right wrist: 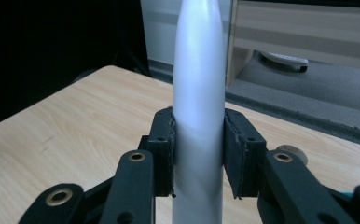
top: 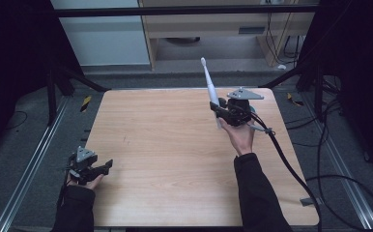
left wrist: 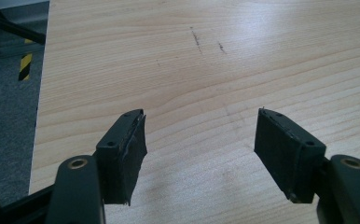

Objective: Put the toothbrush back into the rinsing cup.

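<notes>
The white electric toothbrush (top: 210,87) stands almost straight up over the far right of the desk (top: 175,159), brush head on top, leaning a little left. The right gripper (top: 219,109) squeezes its handle and hides the bottom part. No writing can be read on it. The left gripper (top: 108,165) rests open at the near left corner.
</notes>
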Motion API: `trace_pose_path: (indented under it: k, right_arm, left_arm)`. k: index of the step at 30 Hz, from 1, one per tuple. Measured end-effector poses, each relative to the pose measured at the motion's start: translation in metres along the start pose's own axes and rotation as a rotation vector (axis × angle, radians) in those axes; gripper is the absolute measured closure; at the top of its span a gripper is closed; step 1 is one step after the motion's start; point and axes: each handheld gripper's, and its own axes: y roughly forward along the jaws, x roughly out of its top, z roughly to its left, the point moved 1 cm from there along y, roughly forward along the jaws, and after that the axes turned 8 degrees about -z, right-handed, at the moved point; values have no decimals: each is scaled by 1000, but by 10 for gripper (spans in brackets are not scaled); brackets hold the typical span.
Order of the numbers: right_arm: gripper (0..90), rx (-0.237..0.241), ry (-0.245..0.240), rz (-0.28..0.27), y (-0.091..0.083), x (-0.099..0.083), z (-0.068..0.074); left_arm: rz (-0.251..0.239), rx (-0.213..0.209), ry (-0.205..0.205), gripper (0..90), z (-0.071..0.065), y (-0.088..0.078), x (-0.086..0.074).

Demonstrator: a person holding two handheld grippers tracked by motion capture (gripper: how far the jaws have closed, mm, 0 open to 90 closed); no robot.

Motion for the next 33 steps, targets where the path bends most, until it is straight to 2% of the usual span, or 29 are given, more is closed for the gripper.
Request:
trace_pose_path:
  k: [10,22,33]
  right_arm:
    - [665,-62,34,-26,12,3,-28]
    - [664,-141,48,-39,18,7,-62]
    - [664,-204,56,-18,23,0,-88]
  left_arm:
    - [0,2,-1,333,0,0,0]
    - [-15,8,-4,334,1,-2,1]
    - [-19,8,-5,335,1,-3,1]
